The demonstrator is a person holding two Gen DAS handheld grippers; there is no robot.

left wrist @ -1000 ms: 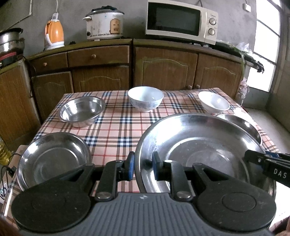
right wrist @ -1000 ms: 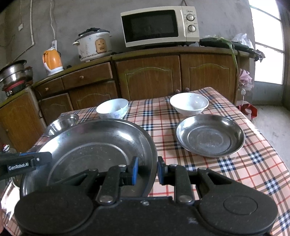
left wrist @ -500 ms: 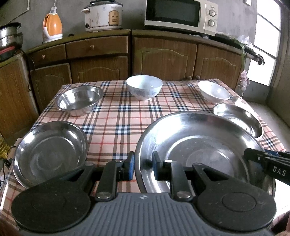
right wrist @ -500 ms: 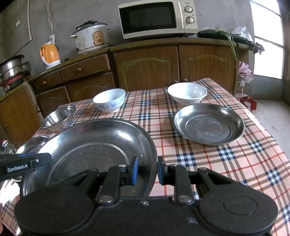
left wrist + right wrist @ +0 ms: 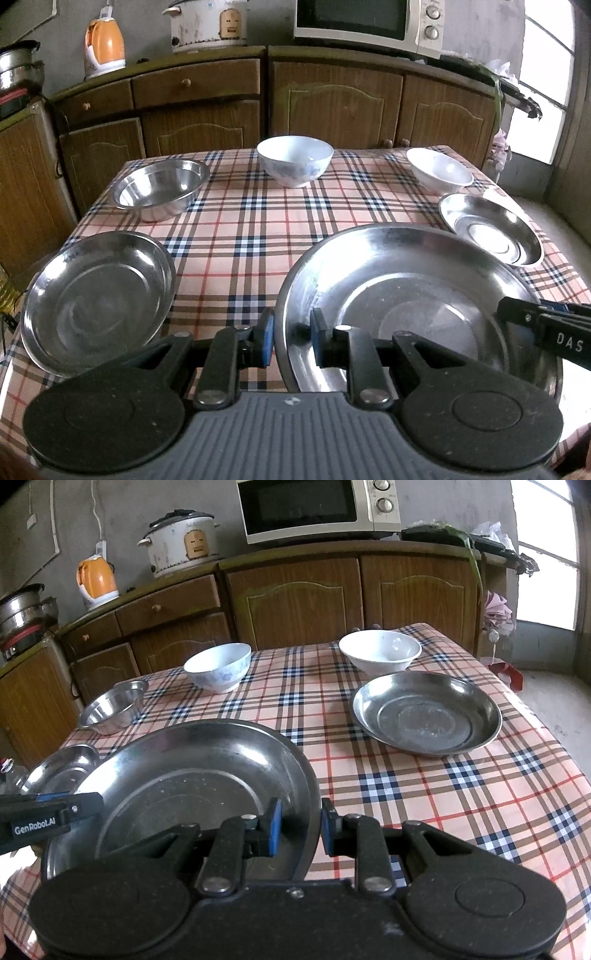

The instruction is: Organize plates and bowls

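Observation:
A large steel plate is held above the plaid table by both grippers. My left gripper is shut on its left rim. My right gripper is shut on its right rim. A smaller steel plate lies at the near left and another at the right. A steel bowl sits at the far left. Two white bowls stand at the back, one in the middle and one at the right.
Wooden cabinets run behind the table, with a microwave, a rice cooker and an orange kettle on top. A window is at the right.
Both grippers have lifted the large plate higher. The table and dishes sit lower and farther in both views, and more of the tablecloth shows.

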